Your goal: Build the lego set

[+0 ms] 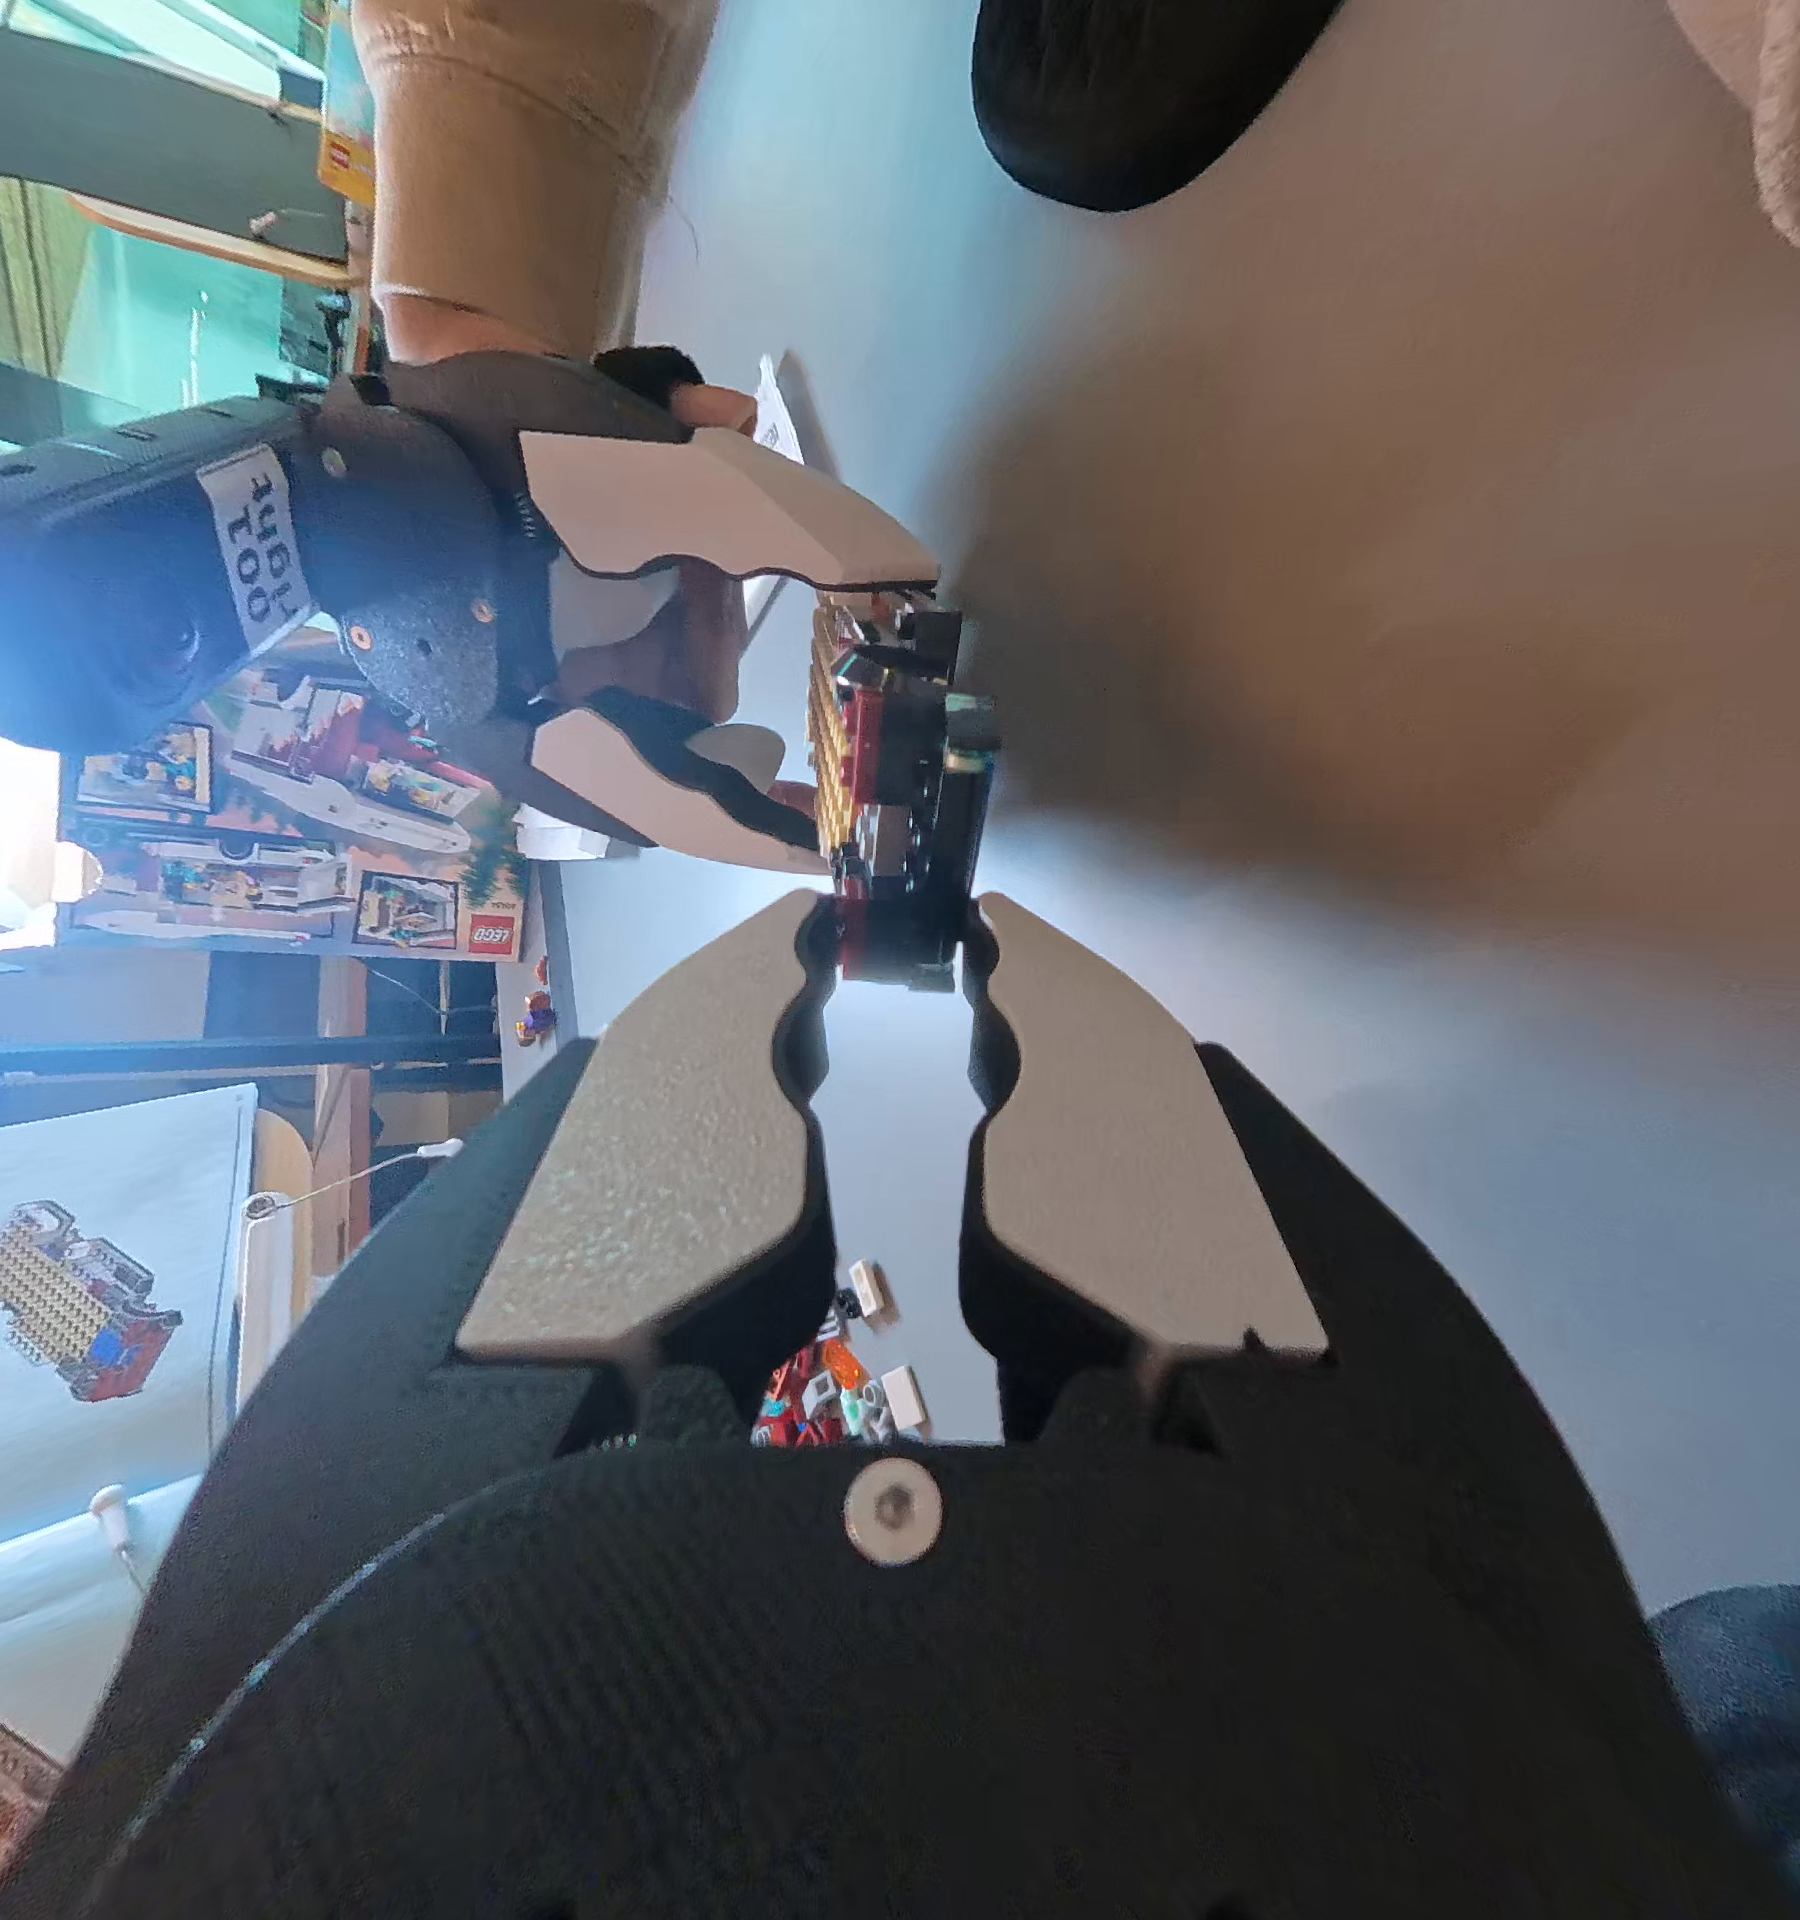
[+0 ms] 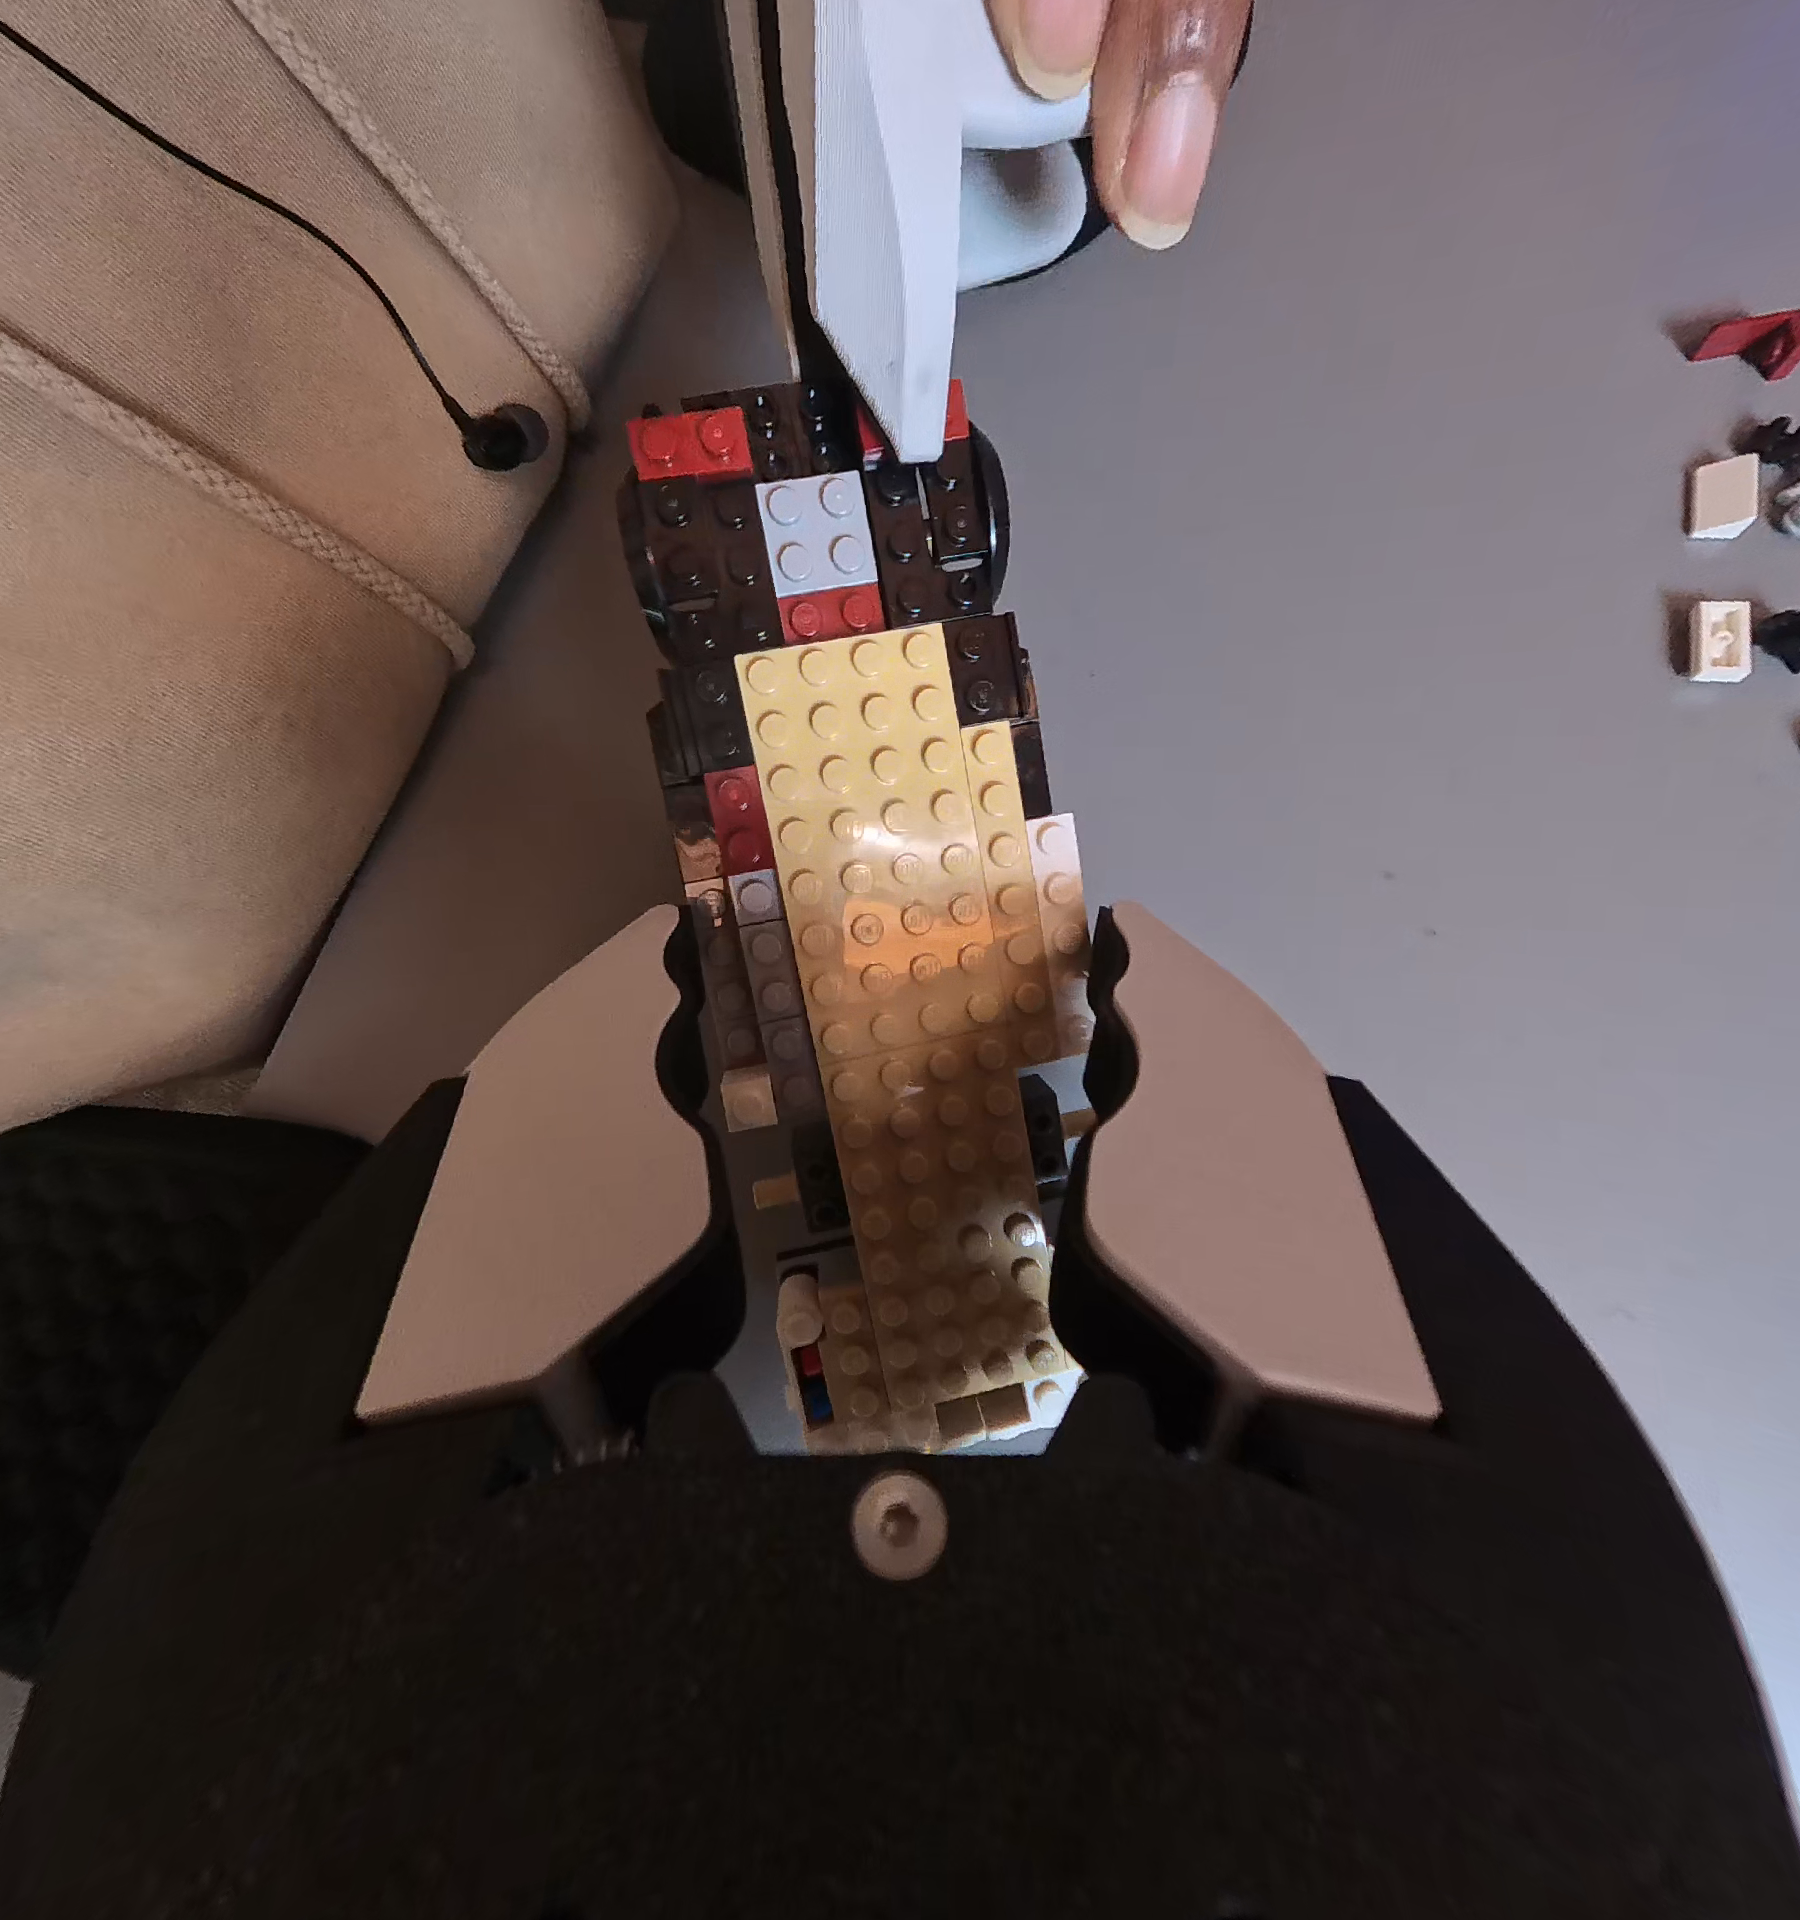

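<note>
Tan-topped and built of red, black and grey bricks, the brick model [image 2: 875, 831] is gripped from both ends above the grey table [image 2: 1395, 935]. My left hand-held gripper [image 1: 896, 914] has its jaws narrowed onto the model's red and black end, both pads pressed against its two faces. My right hand-held gripper [image 2: 885, 997] stands wide around the other half, its fingers [image 2: 584, 1039] lying along the long sides; the dark pads look to be against the edges. In the right wrist view my left gripper's white finger comes down onto the far studs, with my fingertips [image 2: 1145, 135] just behind it. Loose bricks [image 2: 1769, 540] lie scattered on the table well to the right. A toy box [image 1: 283, 831] stands at the table's far side
</note>
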`<state>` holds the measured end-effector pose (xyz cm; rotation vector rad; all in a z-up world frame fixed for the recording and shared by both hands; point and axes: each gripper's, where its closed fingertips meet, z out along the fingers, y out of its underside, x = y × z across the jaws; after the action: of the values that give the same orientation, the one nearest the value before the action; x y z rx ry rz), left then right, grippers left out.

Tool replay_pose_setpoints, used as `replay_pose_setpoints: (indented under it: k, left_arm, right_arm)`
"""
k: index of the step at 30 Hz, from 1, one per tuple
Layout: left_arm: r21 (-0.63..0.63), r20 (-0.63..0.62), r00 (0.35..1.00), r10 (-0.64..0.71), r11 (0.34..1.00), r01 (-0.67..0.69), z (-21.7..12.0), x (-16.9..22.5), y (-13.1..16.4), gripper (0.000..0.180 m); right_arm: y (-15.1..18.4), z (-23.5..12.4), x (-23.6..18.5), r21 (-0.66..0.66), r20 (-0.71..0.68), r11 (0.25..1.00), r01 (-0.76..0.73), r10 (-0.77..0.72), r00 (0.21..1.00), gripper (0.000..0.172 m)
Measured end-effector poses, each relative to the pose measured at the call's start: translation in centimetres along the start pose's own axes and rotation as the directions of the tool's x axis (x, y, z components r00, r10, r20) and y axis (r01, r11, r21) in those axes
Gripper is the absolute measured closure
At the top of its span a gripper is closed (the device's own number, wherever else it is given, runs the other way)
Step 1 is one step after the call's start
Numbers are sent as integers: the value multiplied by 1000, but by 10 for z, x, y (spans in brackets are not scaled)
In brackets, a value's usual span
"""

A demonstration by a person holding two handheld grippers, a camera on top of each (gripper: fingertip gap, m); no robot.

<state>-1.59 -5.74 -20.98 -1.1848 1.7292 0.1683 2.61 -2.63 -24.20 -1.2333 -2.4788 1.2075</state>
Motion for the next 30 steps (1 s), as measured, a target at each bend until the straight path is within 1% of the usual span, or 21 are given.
replay_pose_setpoints:
  k: [3, 5, 7, 11, 14, 17, 20, 21, 22, 25, 26, 27, 29, 30]
  left_arm:
    - [-2, 31, 999, 38, 999, -38, 0, 0, 1, 157]
    - [1, 24, 999, 41, 999, -41, 0, 2, -1, 157]
    - [-6, -5, 1000, 8, 1000, -9, 0, 4, 0, 158]
    - [-24, -21, 999, -33, 999, 32, -2, 1, 3, 158]
    - [-14, -20, 993, -112, 994, 112, -3, -4, 8, 158]
    - [-6, -23, 979, -203, 979, 203, -5, -8, 13, 159]
    - [-1, -18, 964, -264, 965, 264, -6, -12, 15, 159]
    - [1, -17, 961, -277, 961, 277, -6, -13, 16, 159]
    - [0, -19, 958, -287, 958, 287, -5, -14, 16, 159]
    - [11, -35, 945, -326, 945, 327, -4, -18, 14, 159]
    - [13, -40, 940, -338, 941, 339, -4, -20, 13, 159]
    - [15, -46, 937, -347, 937, 348, -3, -22, 12, 159]
    - [12, -55, 930, -364, 931, 365, -2, -25, 11, 159]
    - [1, -58, 927, -370, 929, 371, -2, -25, 11, 159]
  right_arm:
    - [0, 0, 1, 9, -5, 1000, 3, -3, 1000, 100]
    - [1, 2, 0, -2, 1, 1000, 13, -13, 1000, 100]
    - [1, 3, -1, -12, 3, 1000, 17, -17, 1000, 100]
    - [-2, 2, 3, -15, -12, 1000, -1, 1, 1000, 99]
    - [-8, -9, 11, -4, -110, 1000, -10, 10, 994, 96]
    - [-18, -23, 10, 29, -251, 999, 36, -28, 968, 95]
    - [-33, -21, -4, 35, -404, 989, 141, -115, 907, 97]
    - [-40, -18, -6, 38, -467, 983, 178, -140, 873, 100]
    - [-45, -15, -6, 14, -537, 975, 221, -179, 824, 101]
    - [-52, -7, 3, -139, -701, 936, 323, -323, 636, 109]
    - [-52, -5, 8, -187, -732, 924, 333, -357, 580, 112]
    - [-54, -4, 12, -216, -752, 916, 339, -377, 540, 114]
    - [-56, -2, 19, -246, -773, 907, 342, -397, 496, 126]
    - [-57, -3, 23, -262, -783, 903, 341, -405, 472, 127]
